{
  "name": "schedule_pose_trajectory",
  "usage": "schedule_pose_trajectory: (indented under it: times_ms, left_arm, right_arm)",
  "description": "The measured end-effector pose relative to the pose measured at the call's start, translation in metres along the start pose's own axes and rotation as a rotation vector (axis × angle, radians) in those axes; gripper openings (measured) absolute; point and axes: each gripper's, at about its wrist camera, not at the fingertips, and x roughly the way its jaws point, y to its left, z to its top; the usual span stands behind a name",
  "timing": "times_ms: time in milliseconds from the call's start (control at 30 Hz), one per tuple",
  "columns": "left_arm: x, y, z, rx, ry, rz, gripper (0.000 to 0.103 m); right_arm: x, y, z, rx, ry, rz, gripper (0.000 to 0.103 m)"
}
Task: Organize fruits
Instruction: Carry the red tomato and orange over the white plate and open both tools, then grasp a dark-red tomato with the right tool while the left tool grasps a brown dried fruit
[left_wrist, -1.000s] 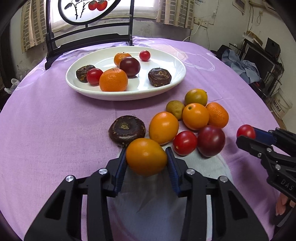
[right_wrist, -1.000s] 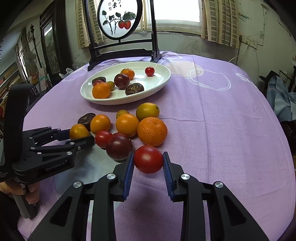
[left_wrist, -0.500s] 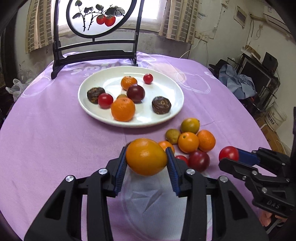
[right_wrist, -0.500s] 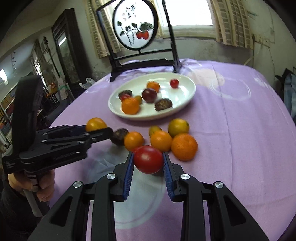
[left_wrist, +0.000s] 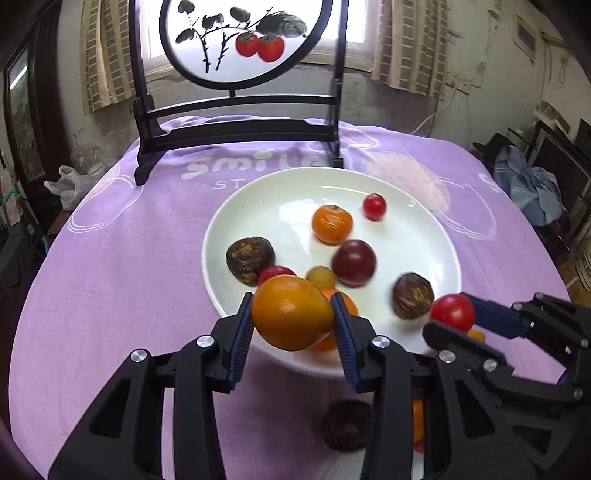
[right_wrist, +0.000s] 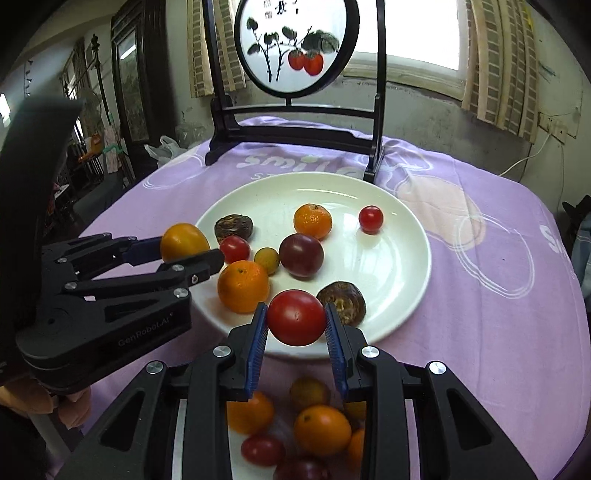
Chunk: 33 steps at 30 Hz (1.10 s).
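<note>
My left gripper is shut on an orange fruit and holds it above the near rim of the white plate. My right gripper is shut on a red tomato and holds it above the plate's near rim. The plate holds several fruits: a mandarin, a dark plum, a cherry tomato and brown fruits. Several loose fruits lie on the purple cloth below my right gripper. The left gripper with its fruit shows in the right wrist view, and the right gripper in the left wrist view.
A dark wooden stand with a round painted screen stands behind the plate. The purple tablecloth covers a round table. A brown fruit lies on the cloth under my left gripper. Room clutter lies beyond the table's right edge.
Both grippers have moved forward and up with their fruits, from over the loose pile to above the plate's near rim. The loose fruits now lie below and behind the fingers.
</note>
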Motion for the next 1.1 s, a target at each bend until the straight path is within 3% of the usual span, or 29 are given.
schedule_pose_trajectory:
  times_ms: [167,200,300,333,533,600,767,1100]
  left_arm:
    - [0.017,0.004,0.008,-0.013,0.018,0.026,0.041]
    - [0.018,0.004,0.008,-0.018,0.017,0.024,0.042]
    - [0.013,0.003,0.005,-0.022,-0.023,0.040,0.066]
    - [0.009,0.001,0.003,-0.016,-0.045,0.051,0.069]
    - [-0.009,-0.004,-0.008,-0.022,-0.068,0.024,0.075]
    - [-0.016,-0.006,-0.013,-0.031,-0.070,0.007,0.078]
    - [-0.031,-0.016,-0.026,-0.014,-0.079,-0.011,0.083]
    - [-0.048,-0.018,-0.061,-0.034,-0.058,-0.026,0.087]
  right_arm:
    - [0.022,-0.002,0.006,0.030,0.037,-0.006,0.033]
    - [0.023,-0.002,0.006,0.033,0.036,-0.003,0.045]
    - [0.016,-0.001,0.002,0.034,0.011,-0.008,0.052]
    - [0.014,-0.001,0.001,0.034,0.009,-0.001,0.052]
    - [-0.009,-0.008,-0.012,0.060,-0.024,0.008,0.054]
    - [-0.018,-0.010,-0.018,0.069,-0.039,0.003,0.060]
    - [-0.035,-0.015,-0.035,0.095,-0.053,0.016,0.062]
    - [-0.058,-0.026,-0.068,0.140,-0.076,-0.001,0.075]
